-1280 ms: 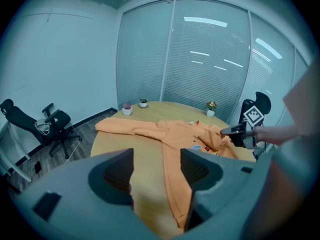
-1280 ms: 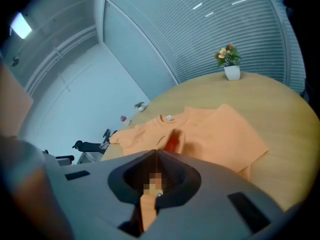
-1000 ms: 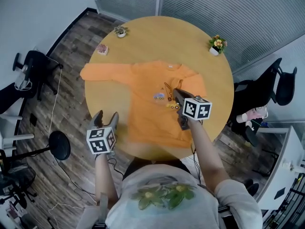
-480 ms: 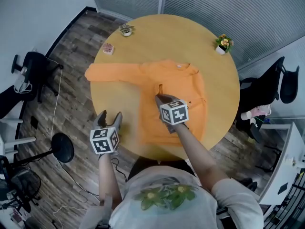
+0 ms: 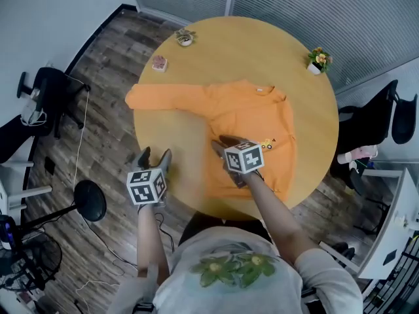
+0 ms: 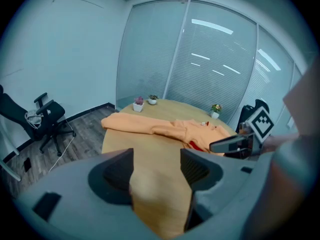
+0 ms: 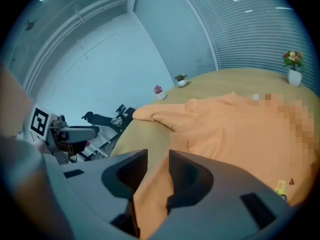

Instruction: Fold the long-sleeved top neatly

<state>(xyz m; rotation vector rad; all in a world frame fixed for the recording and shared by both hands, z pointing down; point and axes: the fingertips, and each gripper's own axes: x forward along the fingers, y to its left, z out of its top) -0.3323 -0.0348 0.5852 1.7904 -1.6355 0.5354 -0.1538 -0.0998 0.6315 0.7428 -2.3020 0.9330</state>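
Orange long-sleeved top (image 5: 252, 116) is lying flat on the round table (image 5: 229, 51), with one sleeve (image 5: 163, 98) stretched out to the left edge. The right gripper (image 5: 224, 142) is at the shirt's lower left. Its jaws have just been opening, so they're loose now with the fabric edge between them. The left gripper (image 5: 155, 156) hangs by the table's edge, jaws apart, nothing in them.

Orange top (image 5: 252, 120) on tan table (image 5: 255, 51) — dark brown plank-patterned floor (image 5: 98, 84), pale grey-striped blinds (image 5: 314, 5)
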